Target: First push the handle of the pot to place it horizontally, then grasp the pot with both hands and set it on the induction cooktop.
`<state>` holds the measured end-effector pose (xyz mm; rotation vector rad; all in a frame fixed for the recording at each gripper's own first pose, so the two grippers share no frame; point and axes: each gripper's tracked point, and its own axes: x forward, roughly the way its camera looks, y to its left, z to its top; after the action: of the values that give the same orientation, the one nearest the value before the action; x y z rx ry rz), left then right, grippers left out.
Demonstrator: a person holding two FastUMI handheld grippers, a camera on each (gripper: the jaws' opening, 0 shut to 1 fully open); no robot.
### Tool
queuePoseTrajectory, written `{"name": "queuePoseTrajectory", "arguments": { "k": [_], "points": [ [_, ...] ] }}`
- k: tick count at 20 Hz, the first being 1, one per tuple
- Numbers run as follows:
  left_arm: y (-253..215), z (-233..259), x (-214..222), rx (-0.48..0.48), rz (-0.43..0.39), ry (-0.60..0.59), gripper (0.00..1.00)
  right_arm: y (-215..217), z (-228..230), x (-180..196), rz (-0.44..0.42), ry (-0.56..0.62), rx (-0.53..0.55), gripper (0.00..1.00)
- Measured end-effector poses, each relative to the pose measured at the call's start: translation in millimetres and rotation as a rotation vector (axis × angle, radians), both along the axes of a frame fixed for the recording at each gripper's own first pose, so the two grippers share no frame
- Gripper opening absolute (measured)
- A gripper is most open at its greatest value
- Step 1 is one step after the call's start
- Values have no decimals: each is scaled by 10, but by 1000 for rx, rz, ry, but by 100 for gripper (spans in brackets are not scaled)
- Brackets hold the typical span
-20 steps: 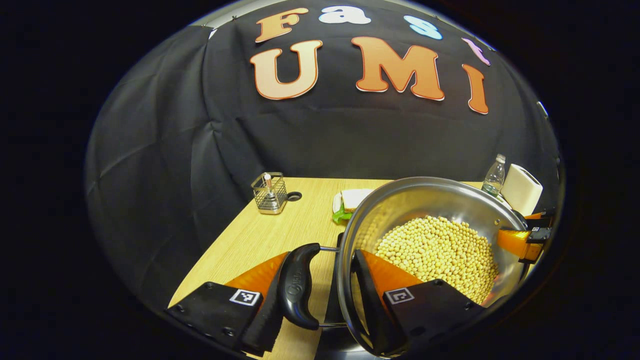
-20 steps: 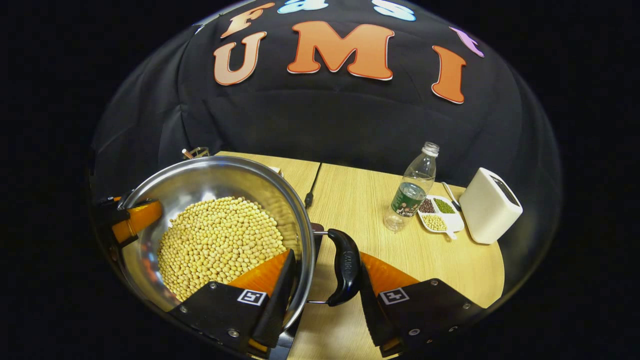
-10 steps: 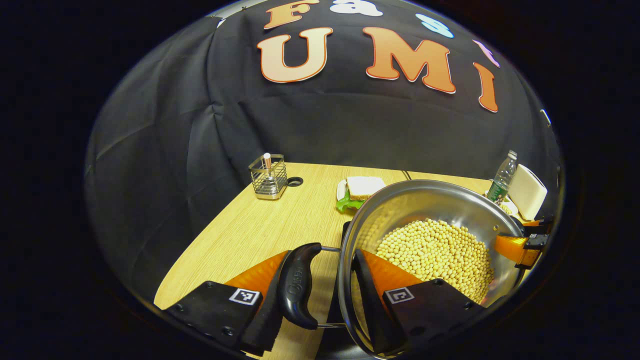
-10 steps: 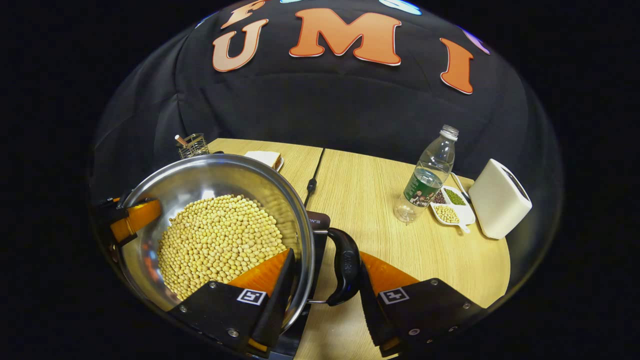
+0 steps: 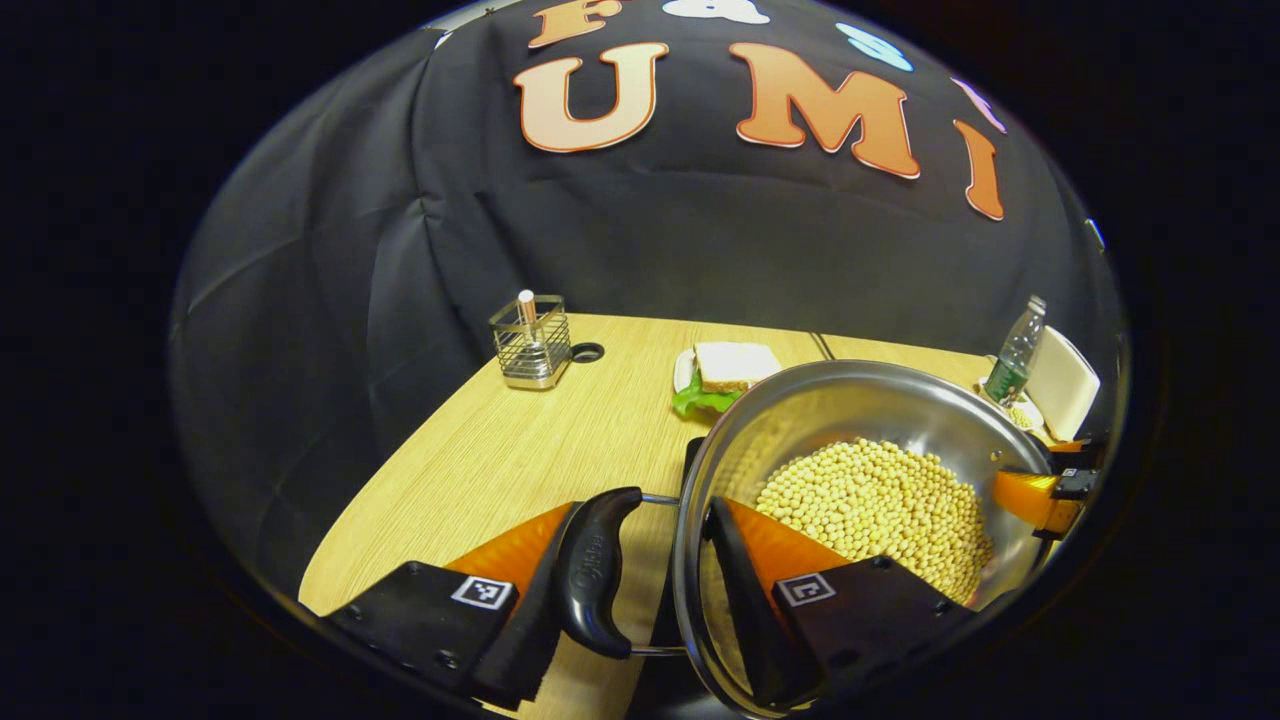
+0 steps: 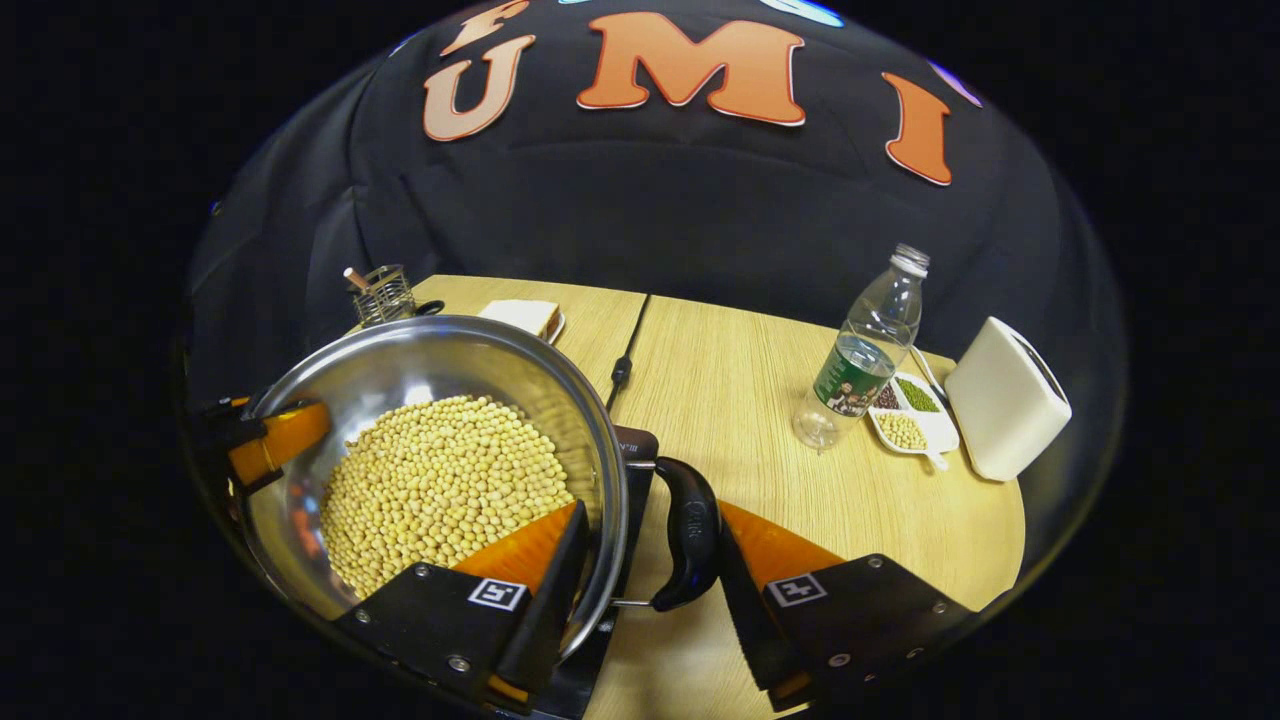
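Observation:
A steel pot (image 5: 850, 400) (image 6: 420, 360) holds a heap of soybeans (image 5: 870, 500) (image 6: 440, 480). My left gripper (image 5: 645, 520) is shut on the pot: one finger lies against the black side handle (image 5: 592, 570), the other is inside the wall. My right gripper (image 6: 652, 515) clamps the opposite handle (image 6: 690, 535) the same way. Each view shows the other gripper at the far rim. The dark induction cooktop (image 6: 632, 460) (image 5: 690, 460) lies under the pot, mostly hidden. I cannot tell whether the pot touches it.
On the wooden table (image 6: 720, 420) stand a wire holder (image 5: 530, 345), a sandwich on a plate (image 5: 725, 370), a plastic bottle (image 6: 865, 350), a small dish of beans (image 6: 910, 415) and a white box (image 6: 1005, 400). A black cable (image 6: 622, 365) runs back from the cooktop.
Both grippers have carried the pot a little toward the cooktop. More of the table and the cooktop's corner now show beside the rim. The grips have not changed.

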<state>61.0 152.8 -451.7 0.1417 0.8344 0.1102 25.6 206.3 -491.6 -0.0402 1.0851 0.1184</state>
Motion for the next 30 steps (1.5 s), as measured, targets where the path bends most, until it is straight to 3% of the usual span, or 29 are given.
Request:
{"name": "queuePoseTrajectory", "arguments": {
  "k": [4, 7, 8, 9, 10, 12, 15, 16, 21, 25, 30],
  "points": [
    [-8, 236, 43, 42, 37, -50, 86, -161, 251, 13, 12, -60, 26, 78],
    [69, 808, 287, 146, 53, -226, 87, -333, 732, 158, -4, -189, 48, 79],
    [26, 1024, 346, 165, 47, -283, 82, -409, 910, 170, -4, -236, 50, 79],
    [-68, 1227, 343, 164, 35, -331, 87, -488, 1098, 195, 0, -286, 53, 80],
    [-199, 1415, 333, 152, 21, -371, 82, -586, 1282, 210, 0, -335, 51, 81],
    [-425, 1736, 350, 119, -5, -442, 82, -865, 1662, 198, -14, -431, 39, 81],
    [-873, 2240, 264, 47, -44, -536, 82, -1245, 2199, 154, -45, -561, 15, 82],
    [-1000, 2396, 227, 27, -61, -569, 87, -1311, 2296, 64, -50, -598, 9, 82],
    [-1500, 3010, 15, -57, -140, -690, 86, -1785, 3023, -188, -73, -747, -34, 84],
    [-1775, 3392, -118, -44, -206, -728, 95, -2028, 3410, -269, -88, -802, -19, 86],
    [-2027, 3956, -195, -78, -235, -761, 98, -2237, 3942, -144, -103, -857, -27, 86]
  ]
}}
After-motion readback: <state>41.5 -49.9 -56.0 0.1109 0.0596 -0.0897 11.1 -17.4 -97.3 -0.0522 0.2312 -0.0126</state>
